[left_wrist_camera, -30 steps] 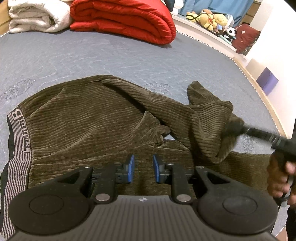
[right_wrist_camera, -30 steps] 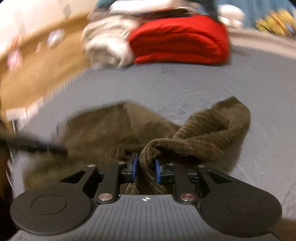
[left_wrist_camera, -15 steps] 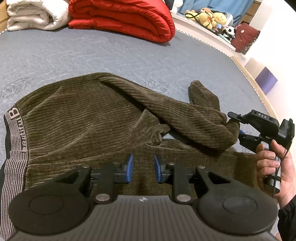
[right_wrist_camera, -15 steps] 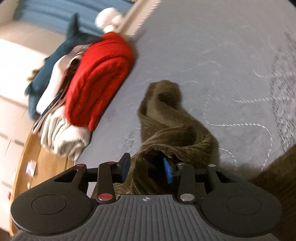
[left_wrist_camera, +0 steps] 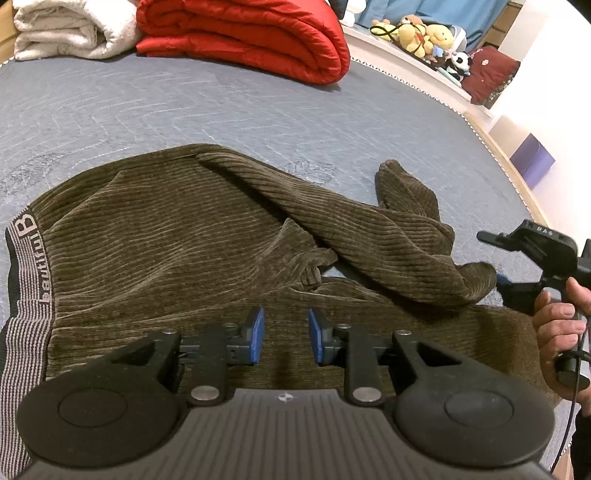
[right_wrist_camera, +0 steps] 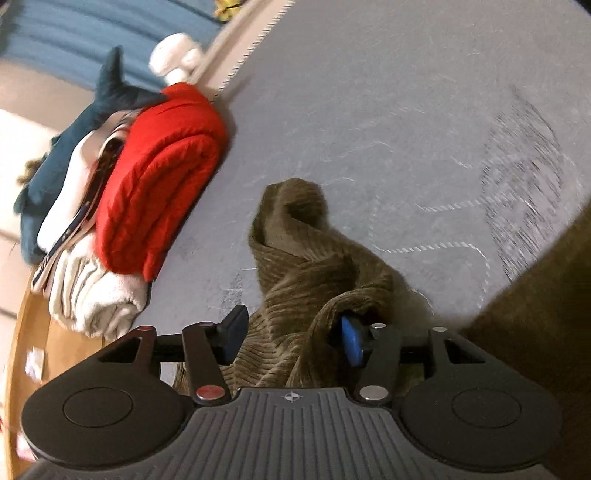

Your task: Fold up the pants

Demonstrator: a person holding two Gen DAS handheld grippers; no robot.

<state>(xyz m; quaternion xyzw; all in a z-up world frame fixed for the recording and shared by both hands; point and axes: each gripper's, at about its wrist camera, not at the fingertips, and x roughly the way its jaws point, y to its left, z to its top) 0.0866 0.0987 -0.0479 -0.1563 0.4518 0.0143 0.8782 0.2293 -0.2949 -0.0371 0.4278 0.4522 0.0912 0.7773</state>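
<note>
Olive-brown ribbed corduroy pants [left_wrist_camera: 166, 243] spread across a grey quilted mattress [left_wrist_camera: 184, 110], striped grey elastic waistband [left_wrist_camera: 26, 280] at the left edge of the left wrist view, lettering along it. One leg thrown diagonally over the other, running from the upper middle down to the right and ending in a bunched, rumpled cuff [left_wrist_camera: 469, 284]. Second leg lying flatter beneath, stretching toward the right.

Left gripper [left_wrist_camera: 284, 336] low over the lower leg, blue-padded fingers [left_wrist_camera: 255, 334] spread apart with only cloth showing in the gap, nothing pinched; contact with the fabric impossible to tell.

Right gripper [left_wrist_camera: 495, 258] held by a bare hand [left_wrist_camera: 561, 328] at the right edge, right at the bunched cuff. In the right wrist view, same gripper [right_wrist_camera: 291, 332] with fingers wide apart, a fold of corduroy [right_wrist_camera: 306, 258] rising between them, cloth draped over the blue pad [right_wrist_camera: 351, 341] on the right side, the left finger [right_wrist_camera: 232, 328] just beside the fabric. No clamping visible.

At the far side of the mattress: a folded red quilted blanket [left_wrist_camera: 251, 37], a rolled cream towel [left_wrist_camera: 74, 29] touching its left side. Beyond the mattress edge, a row of plush toys [left_wrist_camera: 424, 33] on a white ledge, a dark red cushion [left_wrist_camera: 487, 74] near them.
</note>
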